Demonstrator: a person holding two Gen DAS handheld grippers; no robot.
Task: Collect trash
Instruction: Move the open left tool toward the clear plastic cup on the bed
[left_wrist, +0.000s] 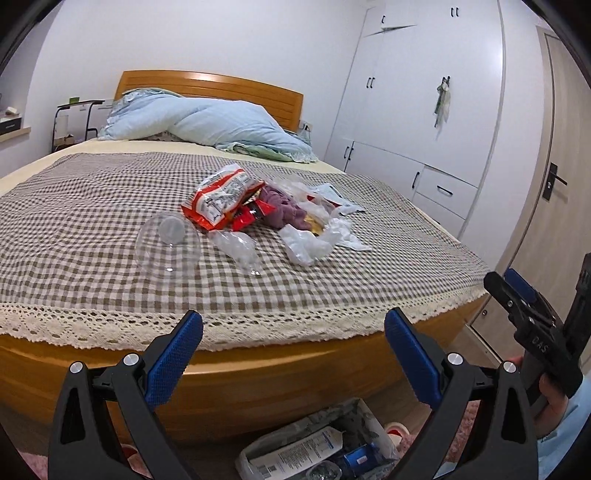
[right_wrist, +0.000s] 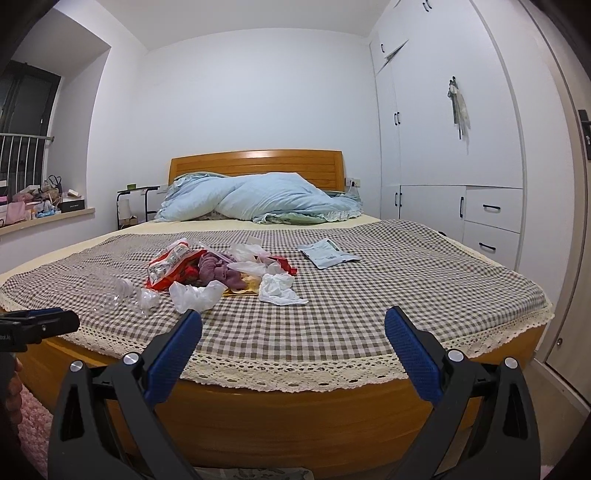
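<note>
Both the left gripper (left_wrist: 293, 321) and right gripper (right_wrist: 293, 319) gape wide, empty, short of the bed (right_wrist: 369, 295). From the right gripper, the trash pile (right_wrist: 221, 275) lies at eleven o'clock, a flat packet (right_wrist: 327, 253) at twelve.

Bag on the floor (left_wrist: 314, 446): cut off by the bottom edge of the left wrist view; print on the packets inside too small to read.
Right tongs (left_wrist: 517, 291): in the left view only partly seen at the right edge.
Purple cloth (right_wrist: 218, 273): half buried under wrappers.
Window-sill clutter (right_wrist: 40, 201): too small to tell apart.
</note>
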